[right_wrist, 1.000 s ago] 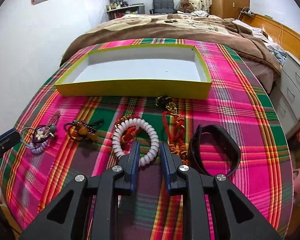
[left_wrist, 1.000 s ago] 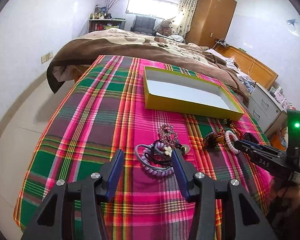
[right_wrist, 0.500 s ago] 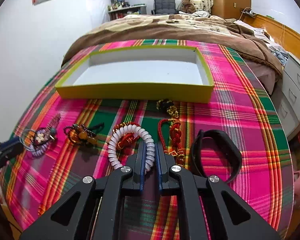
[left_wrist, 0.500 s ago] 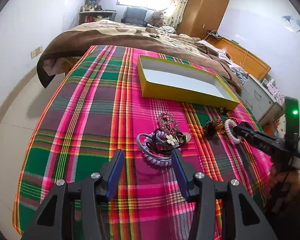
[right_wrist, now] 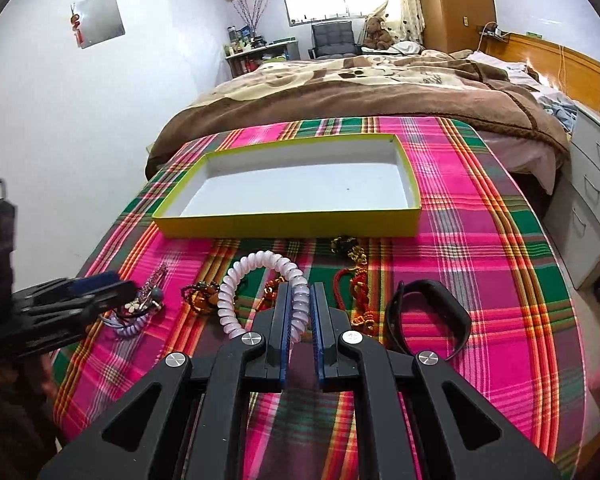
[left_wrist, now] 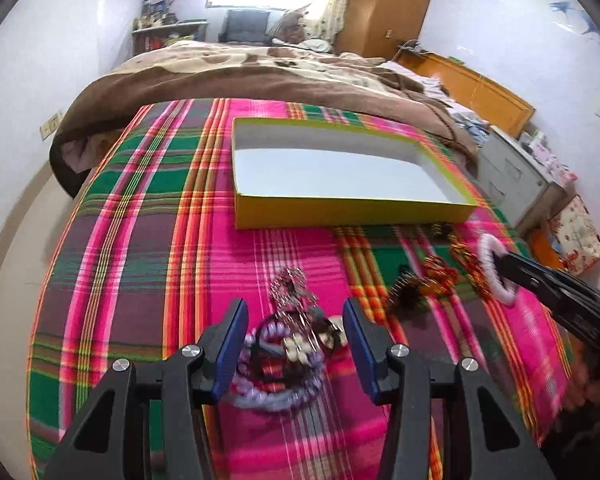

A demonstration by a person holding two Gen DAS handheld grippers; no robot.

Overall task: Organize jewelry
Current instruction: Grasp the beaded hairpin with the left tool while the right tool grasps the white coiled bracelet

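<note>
The purple coil tangle [left_wrist: 278,376] is lying on the plaid cloth [left_wrist: 140,264], and the left tool [left_wrist: 296,344] is being held wide open around it, a blue pad on either side with nothing yet gripped. Several pieces are bunched there (coils, a flower clip, a silvery beaded bit; blurred in the left wrist view), so a closing grab is likely to be catching only part of the bunch, with the rest being dragged or dropped short of the box. The cloth itself is at risk of being pinched and tugged if the pads are brought down too low.

Next along, the amber bead bracelet [right_wrist: 204,298] is lying loose and untouched.

The white spiral bracelet [right_wrist: 260,292] is being clamped by the right tool [right_wrist: 300,312], jaws closed to nearly touching on one side of the loop, most of the loop arching free in front. A springy coil held by so little is liable to be stretched, swung, or slipped out during carrying. The red and gold cord [right_wrist: 356,292] is lying just beside the loop, and snagging is possible (contact cannot be told).

The black band [right_wrist: 428,316] is resting at far right. The yellow box [right_wrist: 292,226], empty, is waiting beyond the row, and its near wall is a rim to be cleared or the dangling loop is being knocked loose.
</note>
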